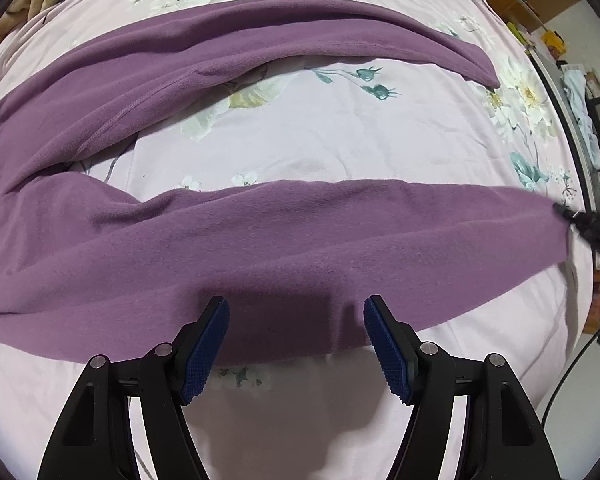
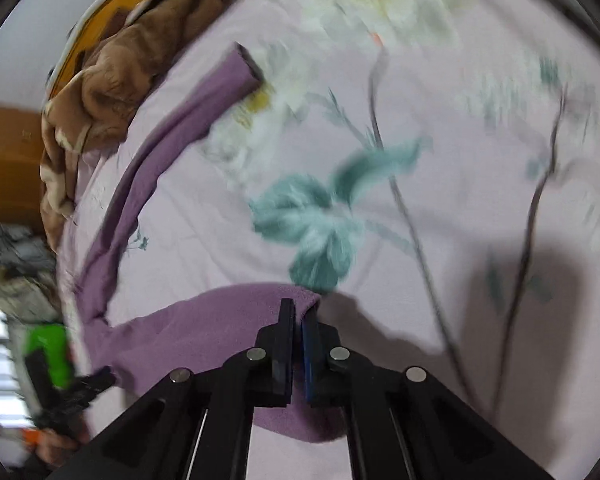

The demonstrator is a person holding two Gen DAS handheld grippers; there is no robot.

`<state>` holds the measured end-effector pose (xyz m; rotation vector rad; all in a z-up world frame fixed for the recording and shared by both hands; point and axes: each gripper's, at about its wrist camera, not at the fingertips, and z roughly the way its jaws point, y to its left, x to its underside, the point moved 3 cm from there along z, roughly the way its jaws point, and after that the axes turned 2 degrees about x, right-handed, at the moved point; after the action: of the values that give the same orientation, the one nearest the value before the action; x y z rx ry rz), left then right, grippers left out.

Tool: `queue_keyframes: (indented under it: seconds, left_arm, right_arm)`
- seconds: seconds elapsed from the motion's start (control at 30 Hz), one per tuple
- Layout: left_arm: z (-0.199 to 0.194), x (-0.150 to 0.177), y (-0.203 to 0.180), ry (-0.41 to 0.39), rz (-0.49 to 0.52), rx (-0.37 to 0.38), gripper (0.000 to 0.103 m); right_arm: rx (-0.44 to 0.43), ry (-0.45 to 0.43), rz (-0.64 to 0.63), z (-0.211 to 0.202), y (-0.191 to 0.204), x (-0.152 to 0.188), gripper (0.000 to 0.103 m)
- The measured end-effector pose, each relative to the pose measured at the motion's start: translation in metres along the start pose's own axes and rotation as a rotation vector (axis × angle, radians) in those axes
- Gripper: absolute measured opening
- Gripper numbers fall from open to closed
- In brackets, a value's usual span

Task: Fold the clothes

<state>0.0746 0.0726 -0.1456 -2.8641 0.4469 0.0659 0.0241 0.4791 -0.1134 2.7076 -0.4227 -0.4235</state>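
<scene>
Purple fleece trousers (image 1: 260, 240) lie spread on a pink floral bedsheet (image 1: 300, 132), their two legs running to the right. My left gripper (image 1: 297, 304) hovers open over the near leg's lower edge, with fabric below the blue pads (image 1: 204, 352) but none pinched. At the near leg's cuff, my right gripper (image 1: 560, 210) pinches the end of the fabric. In the right wrist view that gripper (image 2: 299, 310) is shut on the purple cuff (image 2: 204, 332), and the far leg (image 2: 172, 132) curves away to the upper left. The left gripper (image 2: 100, 380) shows blurred at the lower left.
A brown blanket (image 2: 100, 80) is heaped at the bed's far side by a wooden headboard (image 2: 4, 160). The bed's edge runs down the right of the left wrist view, with a light blue cloth (image 1: 580, 100) and clutter beyond it.
</scene>
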Motion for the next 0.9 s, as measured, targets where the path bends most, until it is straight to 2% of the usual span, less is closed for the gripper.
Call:
queue_keyframes:
  seconds: [0.07,0.1,0.13,0.17,0.23,0.27,0.43,0.6,0.73,0.8,0.83,0.87,0.9]
  left_arm:
    - [-0.001,-0.002,-0.001,-0.007,0.008,0.0,0.072]
    - [-0.001,-0.003,-0.002,-0.008,0.01,0.001,0.072]
    - [0.0,-0.004,-0.003,-0.008,0.012,0.003,0.072]
    - [0.001,-0.004,-0.004,-0.002,0.013,0.005,0.072]
    - [0.001,-0.005,-0.006,0.0,0.022,0.013,0.072]
    - [0.0,-0.005,-0.007,-0.004,0.033,0.016,0.072]
    - [0.007,-0.004,-0.004,0.011,0.038,0.013,0.072]
    - [0.015,-0.002,0.001,0.027,0.031,0.009,0.072]
    - [0.017,-0.002,0.003,0.022,0.029,0.005,0.072]
    - [0.019,-0.001,0.003,0.02,0.039,-0.013,0.072]
    - [0.02,-0.001,0.003,0.021,0.046,-0.023,0.072]
    - [0.021,0.0,0.004,0.02,0.05,-0.028,0.072]
    - [0.021,0.0,0.004,0.019,0.055,-0.033,0.072]
  right_arm:
    - [0.039,-0.098,-0.108,-0.019,0.019,-0.009,0.007]
    - [0.072,-0.118,-0.142,-0.019,0.024,-0.011,0.011]
    - [0.112,-0.117,-0.162,-0.015,0.024,-0.011,0.021]
    - [0.152,-0.062,-0.153,-0.004,0.018,-0.01,0.027]
    - [0.211,0.048,-0.065,0.015,-0.006,-0.001,0.028]
    - [0.212,0.064,-0.012,0.017,-0.017,0.004,0.029]
    - [0.009,0.039,0.318,0.003,-0.048,0.041,0.03]
    - [-0.18,0.039,0.543,0.01,-0.053,0.066,0.033]
    - [-0.278,0.025,0.689,0.026,-0.055,0.069,0.033]
    - [-0.283,0.007,0.71,0.029,-0.054,0.064,0.028]
    - [-0.265,-0.003,0.698,0.028,-0.051,0.06,0.011]
    - [-0.248,-0.013,0.685,0.026,-0.049,0.057,0.005]
    - [-0.246,-0.028,0.667,0.022,-0.043,0.052,0.005]
